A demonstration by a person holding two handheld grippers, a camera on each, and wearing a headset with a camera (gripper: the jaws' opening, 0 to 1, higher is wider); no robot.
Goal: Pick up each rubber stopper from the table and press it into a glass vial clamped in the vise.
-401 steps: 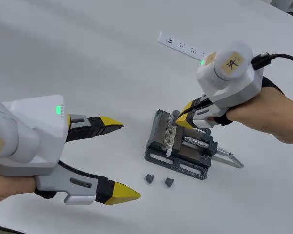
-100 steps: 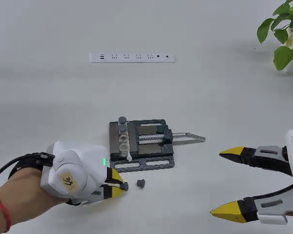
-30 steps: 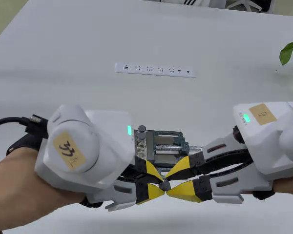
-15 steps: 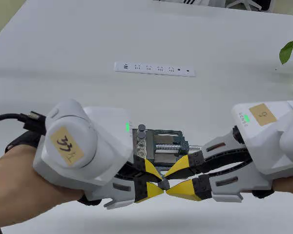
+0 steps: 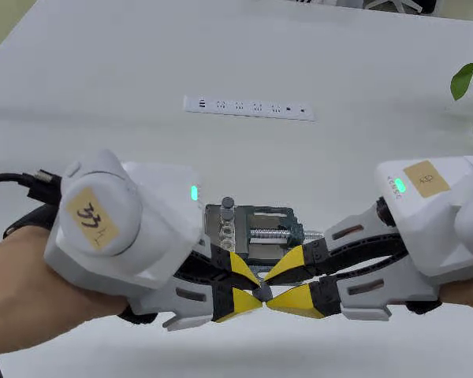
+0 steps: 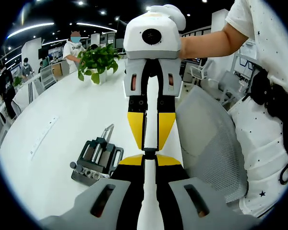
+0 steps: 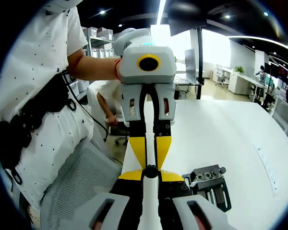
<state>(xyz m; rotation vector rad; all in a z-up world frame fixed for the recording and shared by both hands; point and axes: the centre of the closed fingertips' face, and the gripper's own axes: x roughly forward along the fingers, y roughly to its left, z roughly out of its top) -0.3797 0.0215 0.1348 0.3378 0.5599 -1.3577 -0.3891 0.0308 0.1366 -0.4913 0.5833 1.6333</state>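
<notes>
Left of the vise (image 5: 262,227), a tan sticker (image 5: 92,218) on the round housing of the left gripper (image 5: 254,293) is marked by hand in black with "33" and a further stroke that cannot be made out. Right of the vise, a second tan sticker (image 5: 426,178) on the right gripper (image 5: 273,294) bears one handwritten character, seemingly "9".

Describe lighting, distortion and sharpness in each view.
Head view: soft, even light, faint shadows under the left gripper and right gripper on the white table; vise sharp. Left gripper view: fisheye bends the table edge, ceiling lights glare. Right gripper view: blown-out ceiling strip light; rubber stopper sharp.
</notes>
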